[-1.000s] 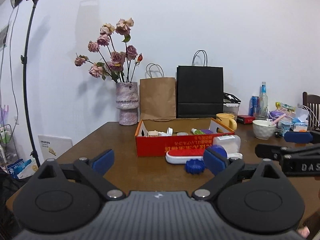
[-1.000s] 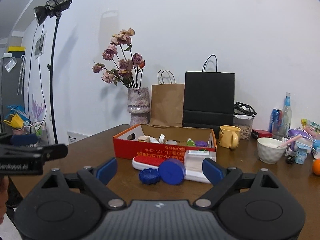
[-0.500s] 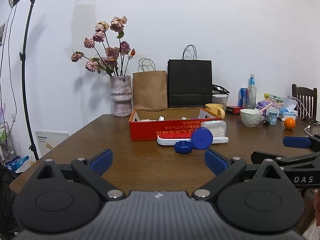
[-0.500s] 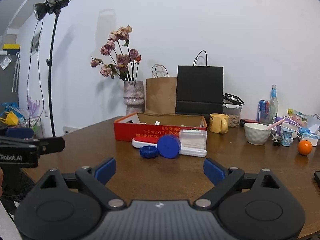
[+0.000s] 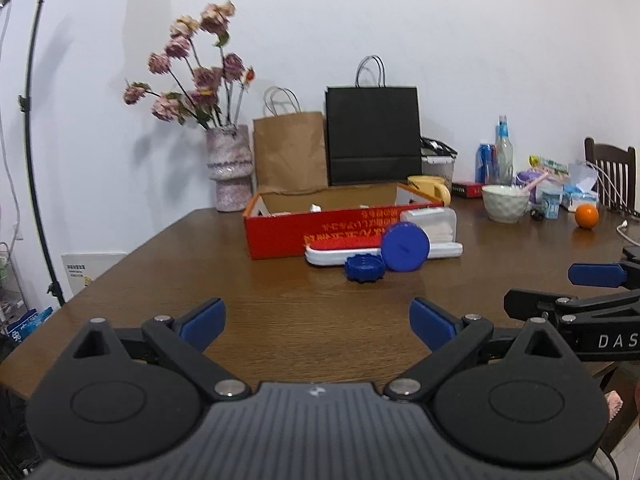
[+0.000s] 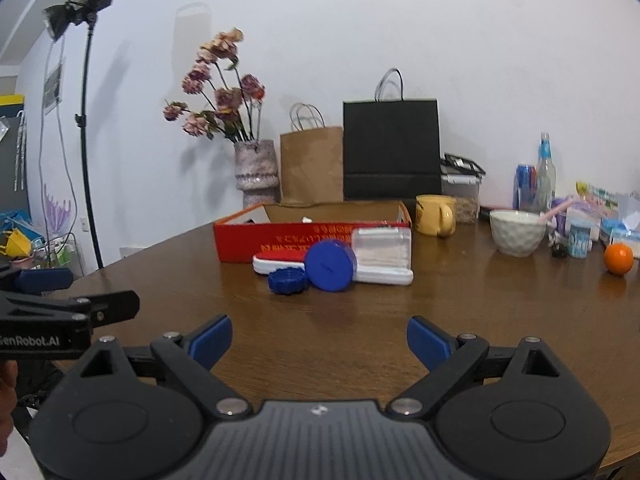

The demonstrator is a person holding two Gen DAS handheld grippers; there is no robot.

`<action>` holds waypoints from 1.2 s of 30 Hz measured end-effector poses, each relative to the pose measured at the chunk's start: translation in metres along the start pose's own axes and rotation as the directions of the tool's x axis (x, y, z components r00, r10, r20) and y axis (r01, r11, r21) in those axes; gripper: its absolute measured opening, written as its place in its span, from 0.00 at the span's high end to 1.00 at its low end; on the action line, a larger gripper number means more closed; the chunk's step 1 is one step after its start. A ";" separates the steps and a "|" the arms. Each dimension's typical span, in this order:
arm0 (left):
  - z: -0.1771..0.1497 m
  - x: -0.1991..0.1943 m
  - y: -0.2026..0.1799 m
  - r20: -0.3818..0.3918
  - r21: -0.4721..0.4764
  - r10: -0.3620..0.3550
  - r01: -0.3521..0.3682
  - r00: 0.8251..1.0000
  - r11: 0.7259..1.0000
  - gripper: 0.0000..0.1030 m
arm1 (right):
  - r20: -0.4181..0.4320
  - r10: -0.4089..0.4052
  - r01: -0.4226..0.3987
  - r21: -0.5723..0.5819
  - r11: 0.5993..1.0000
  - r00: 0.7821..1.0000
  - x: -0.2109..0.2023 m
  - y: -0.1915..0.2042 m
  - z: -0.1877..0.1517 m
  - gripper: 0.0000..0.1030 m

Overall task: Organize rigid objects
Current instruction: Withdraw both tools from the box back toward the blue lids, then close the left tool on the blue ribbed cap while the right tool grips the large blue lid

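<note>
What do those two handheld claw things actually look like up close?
Both look alike. The left claw and the right claw are matte black plastic, with a ribbed grey body, two round discs, and silver rivets on jointed black arms. Each finger ends in a blue pad. Seen from the side, white lettering runs along them: "DAS" on the right one, "GenRobot.AI" on the left. No cables or sleeves show.

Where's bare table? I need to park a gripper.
Free: the wood between the blue lids and both hand-held grippers, and left of the red box. Crowded: right end, around the bowl and orange.
</note>
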State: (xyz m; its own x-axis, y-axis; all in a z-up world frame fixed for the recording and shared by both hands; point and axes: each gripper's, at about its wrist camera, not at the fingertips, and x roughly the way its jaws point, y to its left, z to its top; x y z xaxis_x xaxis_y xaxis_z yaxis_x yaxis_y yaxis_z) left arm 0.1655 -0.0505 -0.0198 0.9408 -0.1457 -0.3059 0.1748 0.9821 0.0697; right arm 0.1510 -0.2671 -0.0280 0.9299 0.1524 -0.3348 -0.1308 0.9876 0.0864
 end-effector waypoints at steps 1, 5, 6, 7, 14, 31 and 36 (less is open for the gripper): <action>0.000 0.006 -0.001 -0.007 0.004 -0.005 0.006 1.000 1.000 0.02 | -0.008 0.001 -0.001 0.010 1.000 1.000 0.005 -0.003 0.000 0.08; 0.003 0.037 -0.009 -0.048 0.019 -0.027 0.028 0.998 0.999 0.02 | -0.047 -0.007 0.009 0.048 0.999 0.999 0.028 -0.019 0.001 0.09; 0.003 0.044 -0.010 -0.058 0.019 -0.032 0.033 0.998 0.999 0.03 | -0.055 -0.009 0.012 0.058 0.998 0.998 0.034 -0.023 0.003 0.09; 0.005 0.053 -0.011 -0.067 0.018 -0.037 0.039 0.997 0.999 0.03 | -0.063 -0.010 0.014 0.066 0.998 0.998 0.039 -0.026 0.004 0.09; 0.019 0.112 -0.020 -0.116 0.027 -0.071 0.075 0.991 0.997 0.03 | -0.081 -0.013 0.020 0.082 0.996 0.997 0.084 -0.043 0.021 0.09; 0.041 0.243 -0.028 -0.301 -0.066 -0.192 0.181 0.934 0.981 0.30 | -0.119 0.114 -0.085 0.224 0.971 0.986 0.184 -0.054 0.061 0.10; 0.042 0.246 -0.022 -0.297 -0.094 -0.204 0.184 0.933 0.978 0.47 | -0.137 0.140 -0.094 0.298 0.950 0.981 0.207 -0.050 0.060 0.10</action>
State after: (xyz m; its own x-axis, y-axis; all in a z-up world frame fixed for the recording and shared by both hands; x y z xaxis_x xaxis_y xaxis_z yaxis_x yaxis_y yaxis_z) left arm 0.4056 -0.1129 -0.0573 0.7555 -0.3007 -0.5820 0.3166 0.9454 -0.0774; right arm 0.3704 -0.2871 -0.0447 0.8467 0.2925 -0.4444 -0.1090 0.9129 0.3933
